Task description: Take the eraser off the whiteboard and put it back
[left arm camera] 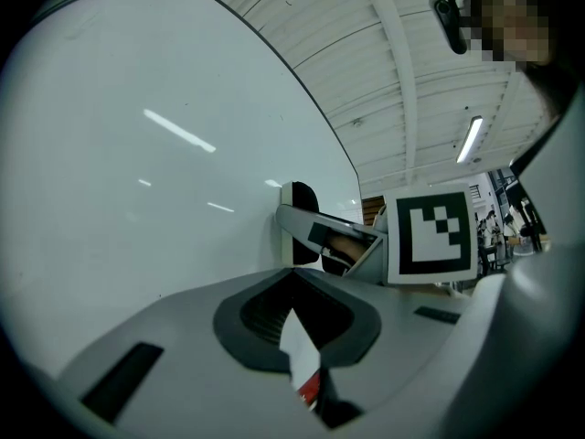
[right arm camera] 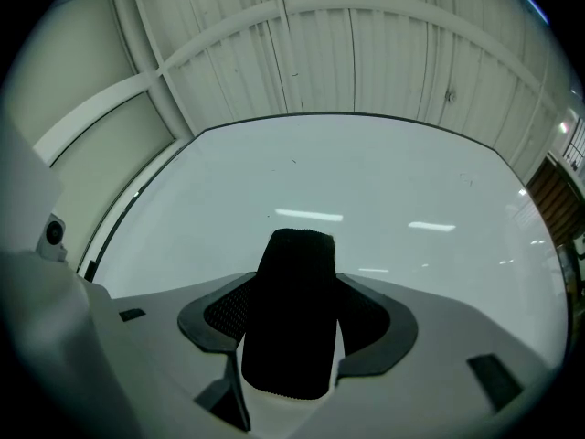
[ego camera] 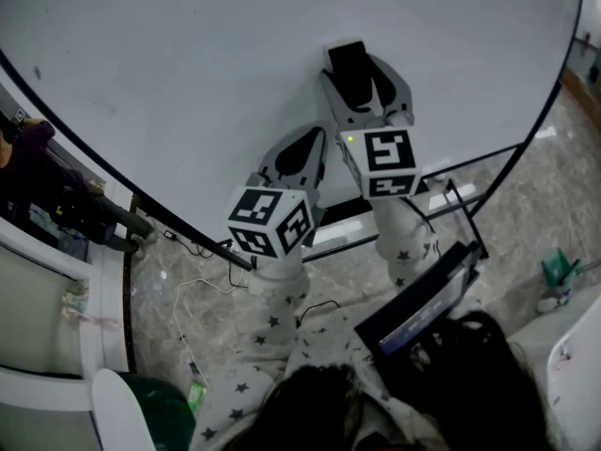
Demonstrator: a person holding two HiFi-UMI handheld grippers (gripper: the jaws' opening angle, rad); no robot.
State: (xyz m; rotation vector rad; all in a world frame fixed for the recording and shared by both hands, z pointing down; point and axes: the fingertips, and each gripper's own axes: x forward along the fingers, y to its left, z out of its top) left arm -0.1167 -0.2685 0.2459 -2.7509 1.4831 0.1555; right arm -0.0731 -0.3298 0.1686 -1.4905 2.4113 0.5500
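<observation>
The whiteboard (ego camera: 188, 64) fills the upper head view, blank and white. My right gripper (ego camera: 361, 71) is shut on the black eraser (ego camera: 349, 61) and holds it up at the board's face. In the right gripper view the eraser (right arm camera: 291, 309) stands between the jaws, with the whiteboard (right arm camera: 384, 190) behind it. In the left gripper view the eraser (left arm camera: 299, 210) seems to rest against the whiteboard (left arm camera: 137, 199); actual contact is unclear. My left gripper (ego camera: 310, 144) hangs lower and to the left of the right one, near the board. Its jaws (left arm camera: 297, 323) look shut with nothing held.
The board's black frame and stand legs (ego camera: 451, 195) run below the grippers. Cables (ego camera: 188, 280) lie on the marble floor. A person in dark clothes (ego camera: 56, 195) is at the left edge. A dark folder (ego camera: 423, 308) sits near my body, and a green bin (ego camera: 160, 412) is at lower left.
</observation>
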